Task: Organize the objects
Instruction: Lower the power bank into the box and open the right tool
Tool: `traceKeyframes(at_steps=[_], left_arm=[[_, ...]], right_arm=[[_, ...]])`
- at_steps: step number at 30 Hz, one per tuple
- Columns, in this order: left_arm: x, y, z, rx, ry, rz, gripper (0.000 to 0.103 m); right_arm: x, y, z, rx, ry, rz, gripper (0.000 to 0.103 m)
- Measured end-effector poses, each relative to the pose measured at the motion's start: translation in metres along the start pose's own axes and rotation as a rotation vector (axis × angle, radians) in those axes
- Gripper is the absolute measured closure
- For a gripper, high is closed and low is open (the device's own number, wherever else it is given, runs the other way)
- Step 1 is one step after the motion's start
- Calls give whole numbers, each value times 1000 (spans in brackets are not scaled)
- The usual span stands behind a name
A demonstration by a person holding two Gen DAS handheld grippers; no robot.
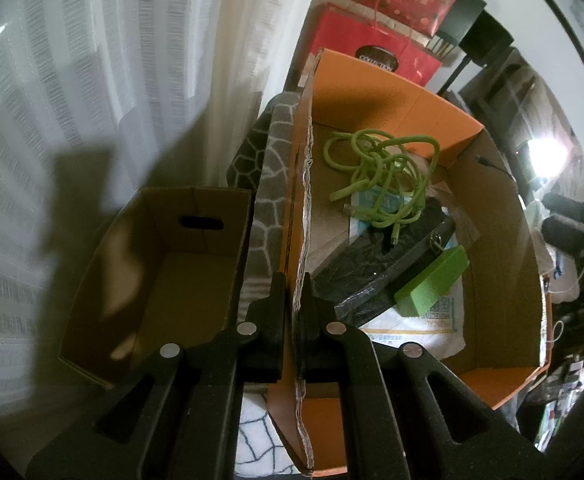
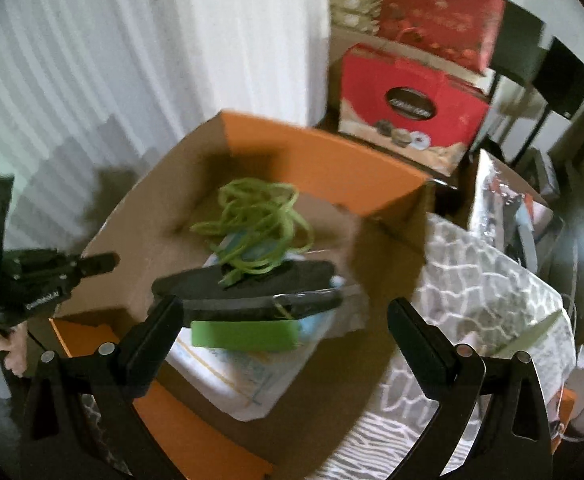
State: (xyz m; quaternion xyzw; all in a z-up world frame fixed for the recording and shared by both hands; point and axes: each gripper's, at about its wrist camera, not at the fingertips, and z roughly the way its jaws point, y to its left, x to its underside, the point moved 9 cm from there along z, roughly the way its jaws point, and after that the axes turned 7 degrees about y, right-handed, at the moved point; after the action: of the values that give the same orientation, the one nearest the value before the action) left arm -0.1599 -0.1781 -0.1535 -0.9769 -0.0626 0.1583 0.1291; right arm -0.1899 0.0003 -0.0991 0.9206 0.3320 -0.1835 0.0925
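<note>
Left gripper [image 1: 293, 280] clamped on orange box [image 2: 323, 168] wall; right gripper [image 2: 284, 316] spread wide, nearer, facing green block [image 2: 244, 334] straight ahead inside, long axis crosswise to jaws, cable [image 2: 256, 220] beyond

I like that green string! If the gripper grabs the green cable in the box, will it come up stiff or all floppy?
Probably floppy: the green cable lies in loose, tangled loops, so it would likely dangle and lift as a clump. It looks light. One end rests on the black pouch, so it might snag or drag slightly.
</note>
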Motion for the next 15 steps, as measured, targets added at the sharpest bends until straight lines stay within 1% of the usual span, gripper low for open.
traceKeyframes(at_steps=[5,10,15], left_arm=[[0,0,0,-1,0,0,98],[0,0,0,-1,0,0,98],[0,0,0,-2,0,1,98]], right_arm=[[3,-38,-21,19,-35,59,2],[10,-70,-34,8,-62,114,7],[20,-95,-37,13,-66,145,15]])
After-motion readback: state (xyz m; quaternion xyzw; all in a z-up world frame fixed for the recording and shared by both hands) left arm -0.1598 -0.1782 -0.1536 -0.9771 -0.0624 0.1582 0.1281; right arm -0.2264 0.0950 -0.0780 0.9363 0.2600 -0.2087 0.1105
